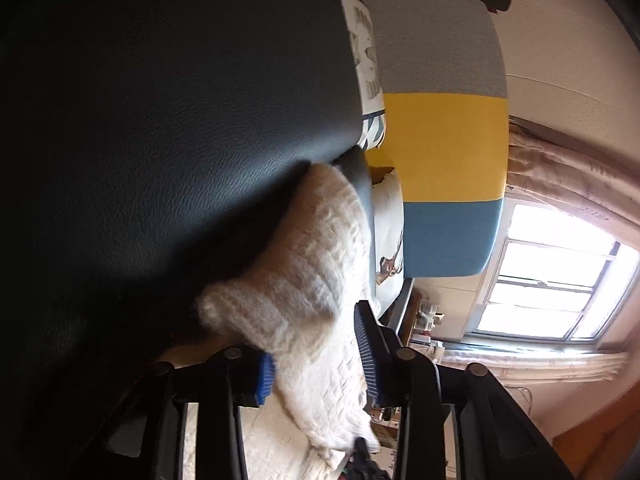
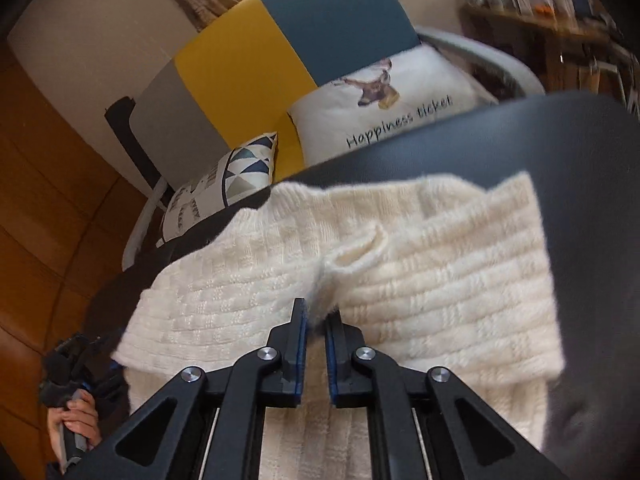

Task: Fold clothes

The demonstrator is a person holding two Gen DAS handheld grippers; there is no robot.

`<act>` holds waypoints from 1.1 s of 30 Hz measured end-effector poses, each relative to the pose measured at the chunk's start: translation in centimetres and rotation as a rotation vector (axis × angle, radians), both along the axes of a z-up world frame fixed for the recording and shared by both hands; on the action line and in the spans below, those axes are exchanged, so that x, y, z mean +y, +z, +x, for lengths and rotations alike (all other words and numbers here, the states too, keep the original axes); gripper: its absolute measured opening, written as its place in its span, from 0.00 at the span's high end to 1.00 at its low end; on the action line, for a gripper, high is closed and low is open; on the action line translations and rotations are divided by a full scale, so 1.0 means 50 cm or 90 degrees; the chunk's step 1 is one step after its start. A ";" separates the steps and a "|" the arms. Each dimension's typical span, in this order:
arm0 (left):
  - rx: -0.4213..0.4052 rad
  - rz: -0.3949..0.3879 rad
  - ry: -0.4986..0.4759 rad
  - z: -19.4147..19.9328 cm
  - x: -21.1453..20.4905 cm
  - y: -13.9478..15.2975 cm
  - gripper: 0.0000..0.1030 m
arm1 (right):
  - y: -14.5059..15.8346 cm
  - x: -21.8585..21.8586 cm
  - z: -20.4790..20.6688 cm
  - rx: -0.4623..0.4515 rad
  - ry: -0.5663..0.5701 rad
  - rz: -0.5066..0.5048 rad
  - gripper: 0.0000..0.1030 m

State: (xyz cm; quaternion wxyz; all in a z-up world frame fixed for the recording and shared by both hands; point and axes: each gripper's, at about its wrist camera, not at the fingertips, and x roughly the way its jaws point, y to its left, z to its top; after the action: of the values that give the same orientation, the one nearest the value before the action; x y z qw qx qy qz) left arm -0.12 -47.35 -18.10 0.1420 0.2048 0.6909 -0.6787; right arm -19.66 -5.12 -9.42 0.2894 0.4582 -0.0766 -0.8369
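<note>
A cream knitted sweater (image 2: 400, 264) lies on a black leather surface (image 2: 520, 136). My right gripper (image 2: 316, 316) is shut on a pinched ridge of the sweater at its middle. In the left wrist view the view is rolled sideways; my left gripper (image 1: 316, 356) has its jaws apart with a fold of the sweater (image 1: 304, 280) passing between the blue pads (image 1: 266, 376). The pads do not visibly press the cloth. The left gripper also shows at the lower left of the right wrist view (image 2: 76, 364), held in a hand.
Behind the black surface stands a grey, yellow and blue backrest (image 2: 280, 48) with a white "Happiness ticket" cushion (image 2: 400, 108) and a triangle-patterned cushion (image 2: 224, 184). A wooden shelf (image 2: 560, 40) is at the right, a window (image 1: 552, 280) and a wooden floor (image 2: 48, 200) beyond.
</note>
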 end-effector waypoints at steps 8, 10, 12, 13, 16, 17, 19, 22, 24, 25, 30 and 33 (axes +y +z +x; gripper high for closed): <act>-0.023 -0.114 -0.099 -0.045 0.010 0.040 0.73 | -0.049 0.022 -0.027 -0.023 -0.009 0.086 0.93; -0.030 -0.057 -0.094 -0.044 0.009 0.000 0.72 | -0.089 0.041 -0.030 -0.076 -0.023 0.032 0.90; -0.038 -0.041 -0.092 -0.038 0.014 -0.021 0.72 | -0.111 0.072 -0.020 -0.116 -0.040 -0.066 0.84; -0.039 -0.041 -0.095 -0.037 0.017 -0.027 0.72 | -0.120 0.089 -0.013 -0.133 -0.049 -0.116 0.73; -0.039 -0.038 -0.100 -0.031 0.021 -0.034 0.71 | -0.141 0.114 0.015 -0.165 -0.053 -0.198 0.70; -0.041 -0.041 -0.102 -0.030 0.022 -0.033 0.70 | -0.145 0.116 0.024 -0.169 -0.046 -0.209 0.68; -0.047 -0.051 -0.110 -0.032 0.025 -0.029 0.70 | -0.151 0.123 0.034 -0.169 -0.059 -0.225 0.63; -0.054 -0.061 -0.117 -0.035 0.025 -0.028 0.70 | -0.156 0.134 0.031 -0.178 -0.089 -0.253 0.58; -0.053 -0.060 -0.120 -0.029 0.020 -0.030 0.70 | -0.145 0.127 0.027 -0.164 -0.086 -0.231 0.58; -0.053 -0.058 -0.121 -0.028 0.020 -0.031 0.70 | -0.141 0.125 0.024 -0.160 -0.078 -0.238 0.58; -0.055 -0.053 -0.127 -0.030 0.019 -0.036 0.70 | -0.107 0.108 0.016 -0.163 -0.053 -0.220 0.60; -0.059 -0.057 -0.130 -0.035 0.023 -0.034 0.70 | -0.018 0.049 0.082 0.088 -0.022 0.058 0.61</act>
State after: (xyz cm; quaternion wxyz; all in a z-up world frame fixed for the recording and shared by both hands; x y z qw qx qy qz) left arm -1.87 -46.21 -19.80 0.1126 0.2986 0.6282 -0.7096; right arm -15.55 -2.66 -10.30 0.2584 0.4107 -0.0266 -0.8740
